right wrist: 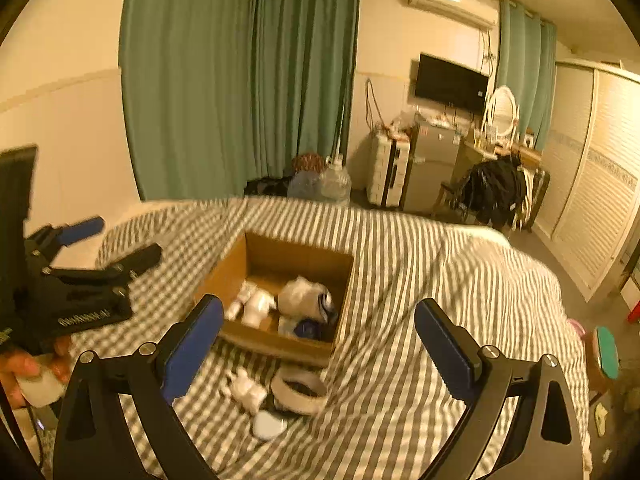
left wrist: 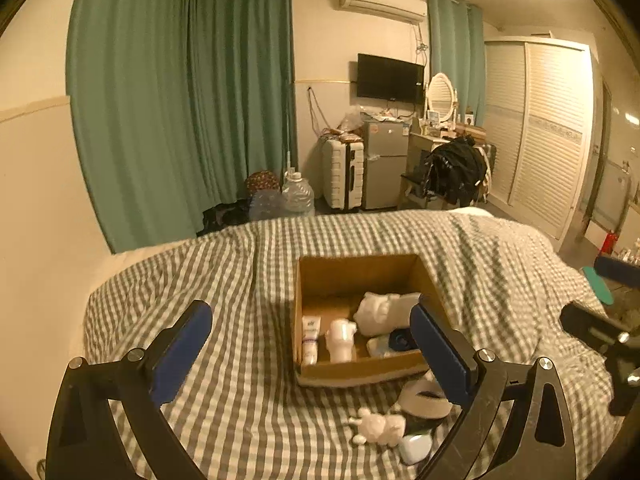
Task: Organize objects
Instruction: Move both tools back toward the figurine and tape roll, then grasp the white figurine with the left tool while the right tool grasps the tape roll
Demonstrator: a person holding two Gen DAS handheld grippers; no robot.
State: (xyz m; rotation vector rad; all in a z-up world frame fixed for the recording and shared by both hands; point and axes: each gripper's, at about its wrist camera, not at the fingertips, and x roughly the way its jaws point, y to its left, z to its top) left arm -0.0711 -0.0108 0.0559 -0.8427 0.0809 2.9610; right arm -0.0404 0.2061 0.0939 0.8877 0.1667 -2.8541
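Observation:
An open cardboard box point(left wrist: 320, 372) point(right wrist: 236, 264) sits on the checked bed cover and holds a white tube point(left wrist: 310, 338), a small white figure point(left wrist: 341, 340), a white plush point(left wrist: 378, 312) and a dark blue item point(left wrist: 400, 340). In front of the box lie a small white toy point(left wrist: 376, 428) point(right wrist: 248, 394), a roll of tape point(left wrist: 424, 400) point(right wrist: 298, 392) and a white case point(left wrist: 416, 446) point(right wrist: 269, 424). My left gripper point(left wrist: 312, 344) is open and empty above the box's near side. My right gripper point(right wrist: 320, 340) is open and empty above the box's right corner.
The bed cover point(left wrist: 200, 272) drops off at the far edge. Beyond stand green curtains point(left wrist: 180, 100), water jugs point(left wrist: 298, 194), a suitcase point(left wrist: 344, 172), a small fridge point(left wrist: 384, 164), a chair with dark clothes point(left wrist: 456, 172) and a wardrobe point(left wrist: 540, 132).

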